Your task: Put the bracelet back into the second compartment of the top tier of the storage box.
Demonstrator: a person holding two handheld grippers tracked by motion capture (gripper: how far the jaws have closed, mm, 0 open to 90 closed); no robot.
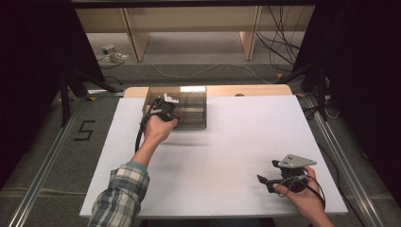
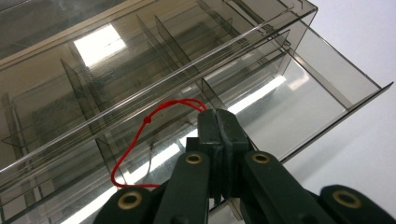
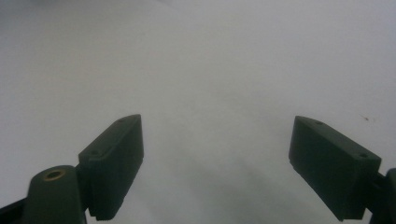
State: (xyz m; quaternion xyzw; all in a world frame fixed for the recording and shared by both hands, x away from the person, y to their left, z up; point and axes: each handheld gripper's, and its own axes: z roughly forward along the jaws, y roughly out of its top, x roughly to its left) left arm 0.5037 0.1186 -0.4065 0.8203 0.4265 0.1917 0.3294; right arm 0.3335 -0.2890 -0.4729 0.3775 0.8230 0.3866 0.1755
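A smoked clear plastic organiser box [image 1: 189,111] with several divided drawers stands at the back left of the white table [image 1: 227,142]. My left gripper [image 1: 163,105] is at its front left corner. In the left gripper view the jaws [image 2: 219,116] are pressed together over the box [image 2: 116,88], with one end of a thin red cord loop [image 2: 130,144] running into their tips. One drawer [image 2: 327,88] sticks out to the right. My right gripper [image 1: 266,171] rests at the front right of the table. It [image 3: 217,158] is open, with bare white surface between its fingers.
The table's front edge lies close to both forearms. Metal rails [image 1: 47,170] run along the floor on both sides. Behind the table are wooden shelf legs [image 1: 135,42] and loose cables [image 1: 279,47] on the floor.
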